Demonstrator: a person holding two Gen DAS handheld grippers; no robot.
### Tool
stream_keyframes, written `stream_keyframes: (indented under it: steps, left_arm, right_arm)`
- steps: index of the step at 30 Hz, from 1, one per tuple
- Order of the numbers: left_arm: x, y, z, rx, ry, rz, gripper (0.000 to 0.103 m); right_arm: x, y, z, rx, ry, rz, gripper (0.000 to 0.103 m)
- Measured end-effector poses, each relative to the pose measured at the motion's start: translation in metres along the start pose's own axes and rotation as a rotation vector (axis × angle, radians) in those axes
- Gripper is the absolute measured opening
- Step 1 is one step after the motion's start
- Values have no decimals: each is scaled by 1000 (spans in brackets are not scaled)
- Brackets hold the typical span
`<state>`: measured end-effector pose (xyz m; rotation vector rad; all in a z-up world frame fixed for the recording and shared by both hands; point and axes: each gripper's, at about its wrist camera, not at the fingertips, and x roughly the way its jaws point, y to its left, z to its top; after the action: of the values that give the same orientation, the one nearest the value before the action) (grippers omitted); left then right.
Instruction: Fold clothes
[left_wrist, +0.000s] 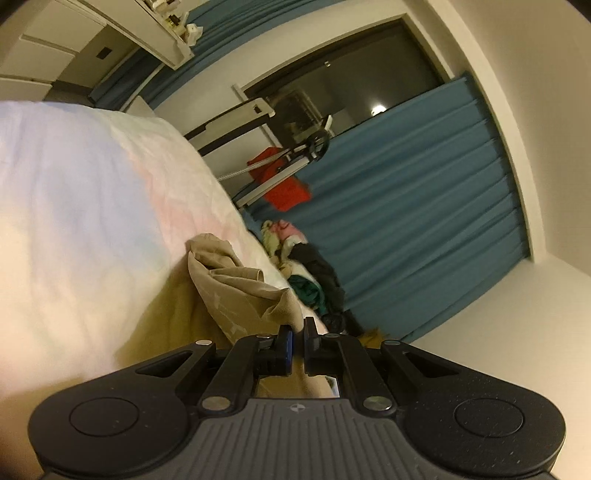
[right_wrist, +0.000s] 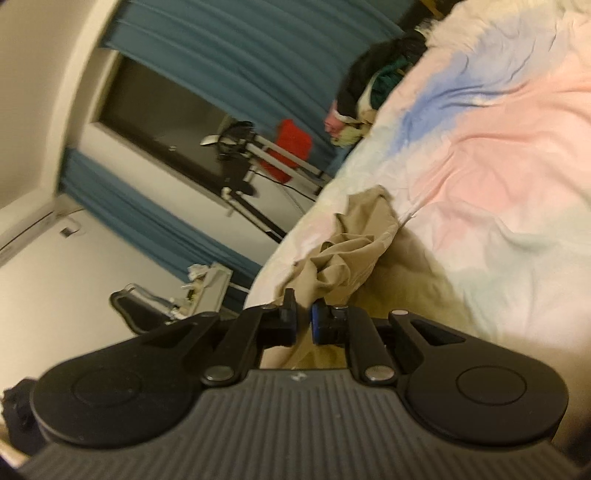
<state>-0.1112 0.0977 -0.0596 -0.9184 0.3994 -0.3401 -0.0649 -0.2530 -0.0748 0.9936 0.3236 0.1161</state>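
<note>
On the pastel bed lies the beige garment, bunched; both the left tongs and right tongs look clamped on its hem. We judge it light and limp, so it needs edge grips.

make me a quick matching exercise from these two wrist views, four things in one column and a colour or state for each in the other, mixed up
Things:
1. garment
2. curtain
3. bedspread
4. left gripper

Colours or states:
A. pastel pink and blue
B. shut on cloth
C. beige, bunched up
D. teal, pleated

Pairs: 1-C, 2-D, 3-A, 4-B
</note>
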Motion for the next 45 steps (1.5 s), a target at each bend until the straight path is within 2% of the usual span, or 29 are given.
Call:
stream_keyframes:
  steps: [5, 8, 12, 15, 18, 20, 22, 25, 28, 34, 38, 42, 44, 45]
  left_arm:
    - [-62, -15, -19, 8, -1, 10, 5]
    - [-92, -24, -30, 25, -9, 26, 5]
    - [-87, -26, -26, -7, 9, 22, 5]
    - [-63, -36, -10, 31, 8, 39, 5]
    - [-17, -49, 12, 88, 8, 80, 5]
    - [23, -55, 28, 118, 26, 117, 6]
    - [64, -61, 39, 183, 37, 189, 6]
    - [120, -56, 48, 241, 58, 251, 6]
    - [158, -40, 49, 250, 79, 284, 6]
    - [195, 1, 47, 217, 98, 273, 6]
    - [215, 18, 48, 211, 99, 292, 6]
    - [229, 22, 50, 249, 124, 305, 7]
    - [235, 22, 50, 284, 155, 301, 11]
    - [237, 21, 49, 308, 174, 293, 21]
  right_arm:
    - [-63, 7, -21, -31, -34, 60, 11]
    - [-89, 10, -31, -54, -36, 56, 11]
    - [-96, 11, -27, -33, -29, 46, 11]
    - [-78, 17, -12, -32, -26, 35, 11]
    - [-43, 32, 12, -34, 5, 0, 11]
    - [-14, 43, 29, -47, 21, -48, 11]
    - [20, 53, 44, -68, 50, -117, 11]
    - [71, 53, 60, -87, 81, -215, 11]
    - [114, 38, 71, -69, 123, -254, 11]
    - [160, -10, 74, -16, 200, -227, 11]
    - [181, -19, 76, -38, 249, -212, 12]
    - [195, -21, 75, -88, 264, -203, 14]
    - [199, -21, 74, -117, 272, -205, 22]
    - [199, -21, 74, -127, 275, -199, 39]
